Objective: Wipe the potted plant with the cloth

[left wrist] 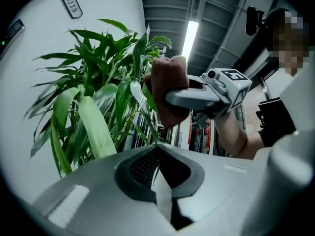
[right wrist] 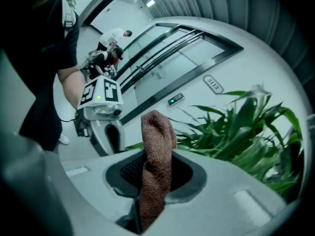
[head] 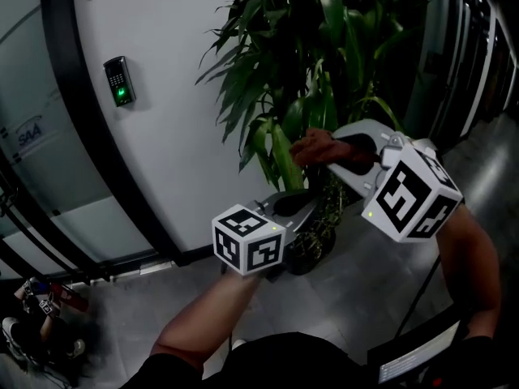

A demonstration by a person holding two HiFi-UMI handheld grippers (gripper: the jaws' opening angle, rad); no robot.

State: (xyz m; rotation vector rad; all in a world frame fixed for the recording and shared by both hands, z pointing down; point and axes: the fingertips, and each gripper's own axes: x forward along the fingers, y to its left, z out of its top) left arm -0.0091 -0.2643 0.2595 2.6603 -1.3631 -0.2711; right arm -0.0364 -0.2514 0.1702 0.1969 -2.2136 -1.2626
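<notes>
Cloth (right wrist: 157,132) sits clamped in the right gripper (right wrist: 155,159) beside the potted plant (head: 324,55); left gripper (left wrist: 157,151) pinches 1 leaf (left wrist: 162,196).

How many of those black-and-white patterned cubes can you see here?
2. The first cube sits on the left gripper, low in the middle of the head view. The second cube sits on the right gripper, further right. None seems hidden.

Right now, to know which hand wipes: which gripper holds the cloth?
The right gripper: the brown cloth is clamped between its jaws. The left gripper is shut on a pale leaf, no cloth.
</notes>
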